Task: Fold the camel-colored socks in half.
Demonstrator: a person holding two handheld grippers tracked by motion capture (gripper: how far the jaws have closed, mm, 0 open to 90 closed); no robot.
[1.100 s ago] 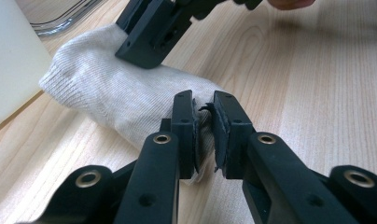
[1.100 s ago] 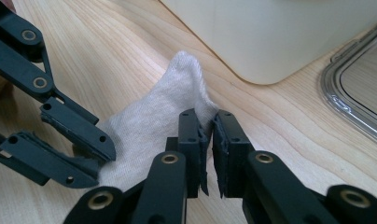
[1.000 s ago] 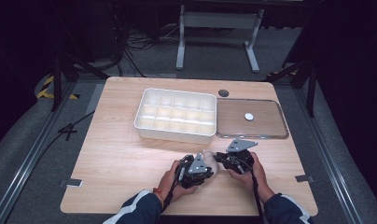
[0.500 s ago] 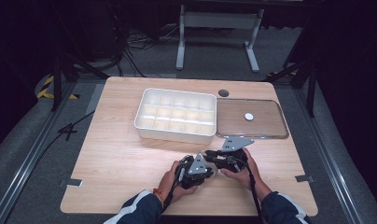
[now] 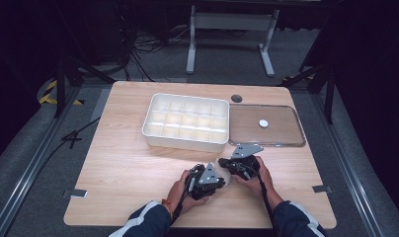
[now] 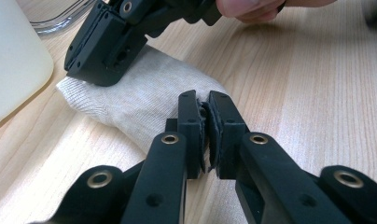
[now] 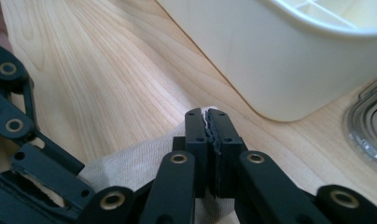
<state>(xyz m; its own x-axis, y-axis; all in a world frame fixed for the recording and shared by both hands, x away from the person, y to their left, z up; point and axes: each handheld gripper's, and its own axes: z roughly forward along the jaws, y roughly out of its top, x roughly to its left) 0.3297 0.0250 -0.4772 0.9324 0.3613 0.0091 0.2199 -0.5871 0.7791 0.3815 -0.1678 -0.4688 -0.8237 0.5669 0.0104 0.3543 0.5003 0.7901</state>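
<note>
Near the table's (image 5: 113,197) front edge, both tools, left tool (image 6: 206,116), right tool (image 7: 208,126), pinching cream cloth (image 6: 144,93), tray (image 5: 185,121) just beyond.

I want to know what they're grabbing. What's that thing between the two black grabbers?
A beige knitted cloth lies on the table, stretched between the left gripper and the right gripper. Both are shut on it, seen in both gripper views.

Wooden table (image 5: 123,163) bears divided bin (image 5: 185,121), clear lid (image 5: 266,125), cloth (image 6: 140,95).
</note>
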